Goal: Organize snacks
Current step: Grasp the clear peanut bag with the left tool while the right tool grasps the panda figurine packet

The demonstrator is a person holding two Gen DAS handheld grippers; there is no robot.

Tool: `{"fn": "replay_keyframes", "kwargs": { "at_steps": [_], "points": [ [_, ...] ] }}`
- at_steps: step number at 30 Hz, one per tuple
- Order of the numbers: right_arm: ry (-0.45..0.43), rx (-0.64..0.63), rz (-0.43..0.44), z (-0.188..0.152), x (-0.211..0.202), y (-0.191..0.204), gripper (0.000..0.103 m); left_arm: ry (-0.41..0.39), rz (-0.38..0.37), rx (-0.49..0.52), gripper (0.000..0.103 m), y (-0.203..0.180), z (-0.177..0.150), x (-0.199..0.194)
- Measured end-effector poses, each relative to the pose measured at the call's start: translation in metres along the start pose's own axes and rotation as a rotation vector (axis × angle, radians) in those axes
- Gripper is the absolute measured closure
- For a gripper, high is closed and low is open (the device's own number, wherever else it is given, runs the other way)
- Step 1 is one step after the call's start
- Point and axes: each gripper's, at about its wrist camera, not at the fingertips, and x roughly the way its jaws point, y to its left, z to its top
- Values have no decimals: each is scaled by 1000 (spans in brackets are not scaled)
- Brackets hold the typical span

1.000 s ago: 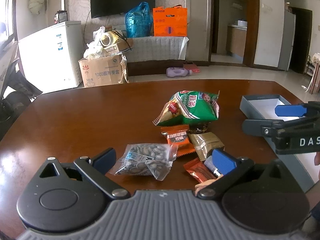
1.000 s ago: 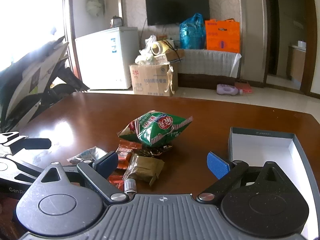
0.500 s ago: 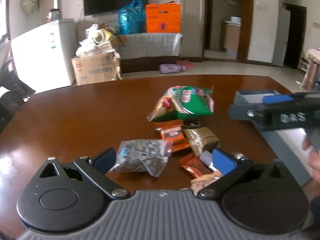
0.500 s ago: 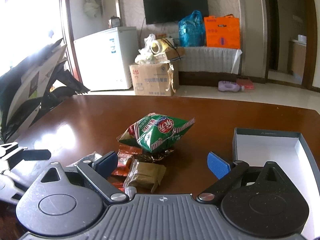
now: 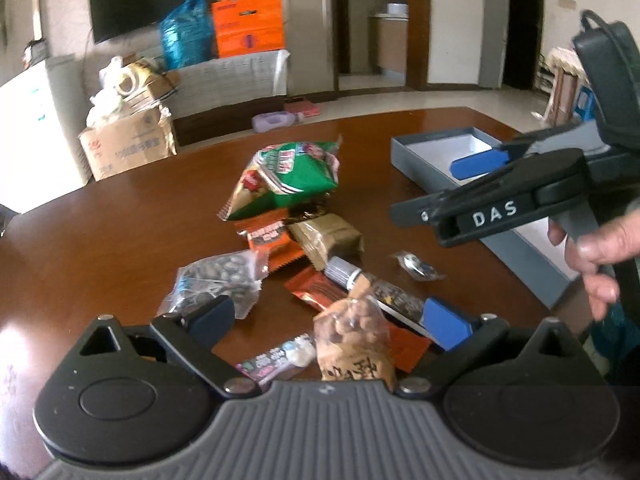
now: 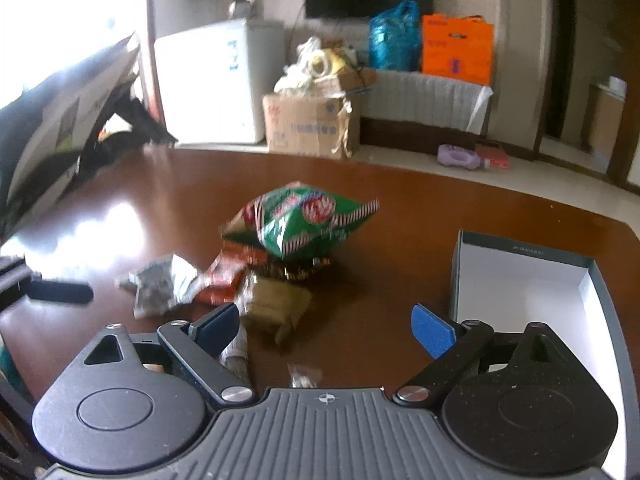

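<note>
A pile of snacks lies mid-table: a green chip bag (image 5: 288, 178) (image 6: 304, 220), a brown packet (image 5: 328, 238) (image 6: 276, 304), an orange packet (image 5: 268, 238), a clear bag of dark seeds (image 5: 218, 280) and a red packet (image 5: 320, 292). My left gripper (image 5: 328, 322) is open low over the near end of the pile, with a bag of nuts (image 5: 352, 336) loose between its fingers. My right gripper (image 6: 325, 330) (image 5: 428, 190) hovers beside the brown packet; its jaws are closing with nothing pressed between them. The grey box (image 5: 412, 164) (image 6: 520, 250), white inside, holds nothing.
A pink-and-white candy (image 5: 276, 360) and a small clear-wrapped sweet (image 5: 416, 266) (image 6: 304, 376) lie near the table's front. A hand (image 5: 592, 248) holds the right gripper in front of the box. Bare dark wood spreads to the left (image 5: 100, 240).
My left gripper has shifted right over the pile and rolled, which brings the nut bag and the pink candy between its fingers. The right gripper now looms larger at the right.
</note>
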Motion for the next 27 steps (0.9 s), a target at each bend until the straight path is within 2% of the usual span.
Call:
{"fn": "replay_keyframes", "kwargs": {
  "at_steps": [2,4,8,12,18,24,27],
  "points": [
    [20,-28,4,-4,1,2,15,-1,-12,15,7,-3,-2,0],
    [35,-54,8,-7,2,4,20,-3,-28,23,18,-6,-3,1],
    [65,-78,10,-13,6,5,22,7,-50,31,24,-8,-6,5],
    [85,-99,18,-16,9,8,30,23,-67,29,38,-9,-8,11],
    [109,-114,24,-19,13,8,33,52,-65,15,38,-7,-10,19],
    [140,-107,35,-23,20,6,41,87,-73,-9,49,-4,-12,30],
    [146,-93,43,-24,21,5,42,94,-71,-21,51,-2,-12,34]
  ]
}}
